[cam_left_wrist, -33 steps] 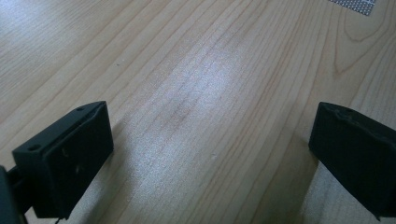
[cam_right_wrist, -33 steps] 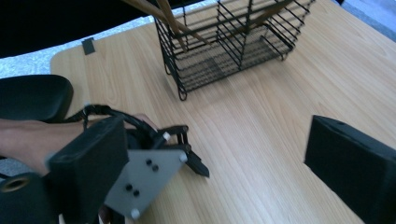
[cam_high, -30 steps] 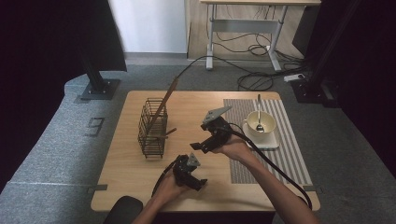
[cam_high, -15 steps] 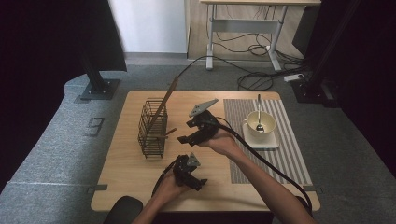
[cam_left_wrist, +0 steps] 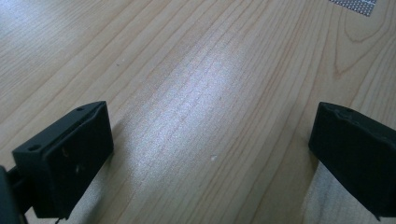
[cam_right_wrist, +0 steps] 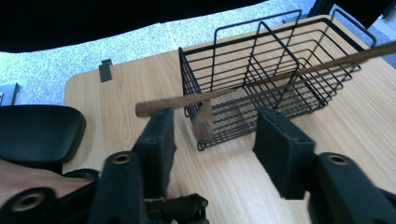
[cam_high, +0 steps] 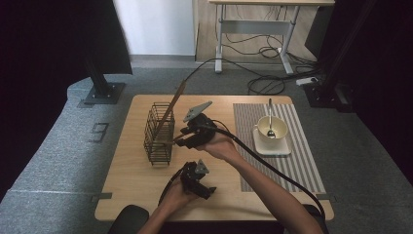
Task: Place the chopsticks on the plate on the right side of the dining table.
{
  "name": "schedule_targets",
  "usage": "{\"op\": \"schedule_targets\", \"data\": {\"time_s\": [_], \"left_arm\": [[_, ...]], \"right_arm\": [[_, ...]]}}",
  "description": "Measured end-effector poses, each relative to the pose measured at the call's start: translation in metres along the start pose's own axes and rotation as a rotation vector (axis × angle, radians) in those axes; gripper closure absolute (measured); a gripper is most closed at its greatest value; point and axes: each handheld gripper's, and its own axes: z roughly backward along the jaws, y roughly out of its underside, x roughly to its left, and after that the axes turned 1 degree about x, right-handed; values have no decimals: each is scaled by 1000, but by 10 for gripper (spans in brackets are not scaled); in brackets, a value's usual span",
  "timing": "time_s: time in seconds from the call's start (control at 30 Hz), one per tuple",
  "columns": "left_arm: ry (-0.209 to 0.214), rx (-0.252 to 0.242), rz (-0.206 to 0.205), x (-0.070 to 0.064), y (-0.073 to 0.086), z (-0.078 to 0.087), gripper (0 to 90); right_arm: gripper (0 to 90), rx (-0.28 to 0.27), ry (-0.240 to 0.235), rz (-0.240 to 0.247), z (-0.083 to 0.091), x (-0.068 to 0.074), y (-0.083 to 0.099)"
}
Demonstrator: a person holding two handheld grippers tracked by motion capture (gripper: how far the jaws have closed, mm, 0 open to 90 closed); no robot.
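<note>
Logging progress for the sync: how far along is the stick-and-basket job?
Done: the wooden stick already leans in the wire basket. In hand: right tongs open around its poking-out end, not gripping; left tongs open over the table. Left: probably close and lift it.

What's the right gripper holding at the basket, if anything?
Nothing: the right gripper is open, its jaws apart near the wooden stick poking through the wire basket.

- The left gripper (cam_high: 197,179) sits low near the front edge, held in the person's left hand (cam_high: 176,195), its fingers (cam_left_wrist: 65,163) spread wide apart with nothing between them.
- The right gripper (cam_high: 181,140) is raised and reaches forward and leftward, right forearm stretched diagonally; its fingers (cam_right_wrist: 159,140) stand apart, gripping nothing.
</note>
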Motion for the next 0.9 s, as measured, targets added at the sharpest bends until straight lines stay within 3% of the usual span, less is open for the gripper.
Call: {"op": "schedule_targets", "data": {"time_s": [0.27, 0.4, 0.57, 0.9], "left_arm": [[1, -3, 2, 0, 0, 0, 0], [1, -3, 3, 0, 0, 0, 0], [0, -3, 3, 0, 0, 0, 0], [0, -5, 9, -1, 0, 0, 0]], "right_arm": [[684, 2, -2, -2, -15, 1, -2], [818, -11, 28, 39, -19, 5, -1], [823, -9, 43, 62, -16, 8, -3], [822, 0, 21, 52, 2, 2, -7]]}}
